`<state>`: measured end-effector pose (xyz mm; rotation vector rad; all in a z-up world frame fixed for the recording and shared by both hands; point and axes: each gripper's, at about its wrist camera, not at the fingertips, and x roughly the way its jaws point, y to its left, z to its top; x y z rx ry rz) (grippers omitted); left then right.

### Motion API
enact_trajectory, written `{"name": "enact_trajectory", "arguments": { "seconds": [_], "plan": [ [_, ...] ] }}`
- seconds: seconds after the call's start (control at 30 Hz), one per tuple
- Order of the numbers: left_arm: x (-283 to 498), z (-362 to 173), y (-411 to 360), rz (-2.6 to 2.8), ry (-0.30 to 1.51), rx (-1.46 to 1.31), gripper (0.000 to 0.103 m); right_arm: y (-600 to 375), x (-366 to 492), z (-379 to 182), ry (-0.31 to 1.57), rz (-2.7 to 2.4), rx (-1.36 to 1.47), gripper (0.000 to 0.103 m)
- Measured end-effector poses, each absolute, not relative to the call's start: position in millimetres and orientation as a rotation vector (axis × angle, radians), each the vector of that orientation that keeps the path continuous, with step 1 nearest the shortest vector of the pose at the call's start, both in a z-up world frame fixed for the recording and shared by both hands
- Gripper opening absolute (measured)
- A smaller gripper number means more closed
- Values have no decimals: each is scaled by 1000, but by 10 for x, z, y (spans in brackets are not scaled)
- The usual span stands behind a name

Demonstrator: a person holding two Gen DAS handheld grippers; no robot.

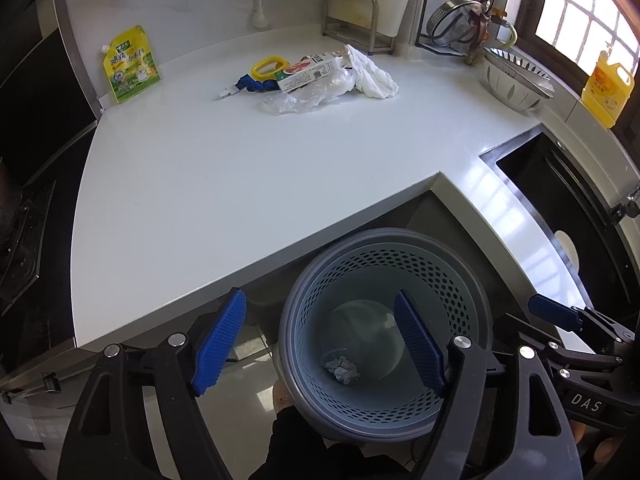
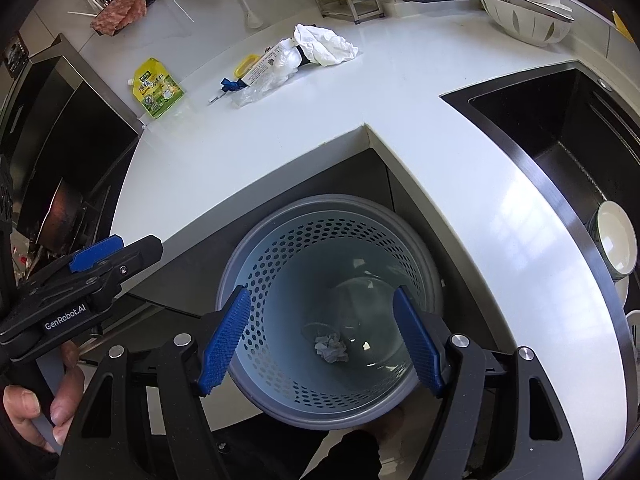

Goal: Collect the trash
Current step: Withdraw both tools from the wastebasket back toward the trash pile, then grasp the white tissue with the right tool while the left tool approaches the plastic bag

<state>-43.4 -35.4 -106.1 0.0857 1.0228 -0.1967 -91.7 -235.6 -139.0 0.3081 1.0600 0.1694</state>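
A grey perforated waste basket (image 1: 384,248) (image 2: 280,216) stands on the floor below the white counter's inner corner. A crumpled grey paper ball (image 1: 341,368) (image 2: 330,347) and a clear plastic cup lie at its bottom. My left gripper (image 1: 320,344) hangs open over the basket's left rim, nothing between its blue pads. My right gripper (image 2: 322,340) is open above the basket mouth, also empty. Far back on the counter lies a trash pile: a white crumpled tissue (image 1: 372,70) (image 2: 324,46), a carton (image 1: 308,72) (image 2: 266,65), clear plastic wrap (image 1: 300,100) and a yellow pouch (image 1: 130,66) (image 2: 158,90).
A black sink (image 2: 560,132) (image 1: 560,200) is set into the counter on the right, with a white bowl (image 2: 616,240) inside. A stove and pan sit at the left. A dish rack, a strainer bowl (image 1: 512,80) and a yellow detergent bottle (image 1: 606,88) line the back.
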Motion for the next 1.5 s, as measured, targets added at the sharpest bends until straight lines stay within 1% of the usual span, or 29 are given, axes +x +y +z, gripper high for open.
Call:
{"name": "enact_trajectory", "arguments": {
  "seconds": [0.33,0.47,0.67,0.83,1.13,1.5],
  "plan": [
    [-332,-919,-199,-175,996,51,76,-2293,-682,-1154,1023,173,259,71],
    [-301,-824,-144,-168,968,83,76,-2274,-645,-1049,973,177,279,71],
    [-179,-707,-78,-172,937,109,77,-2242,-531,-992,953,173,303,71],
    [17,-618,-27,-178,909,120,81,-2254,-374,-948,921,149,319,71],
    [719,-681,92,-184,904,109,82,-2214,221,-1022,919,85,321,71],
    [1682,-1024,15,-200,911,99,82,-2268,1231,-1185,881,39,293,71]
  ]
}}
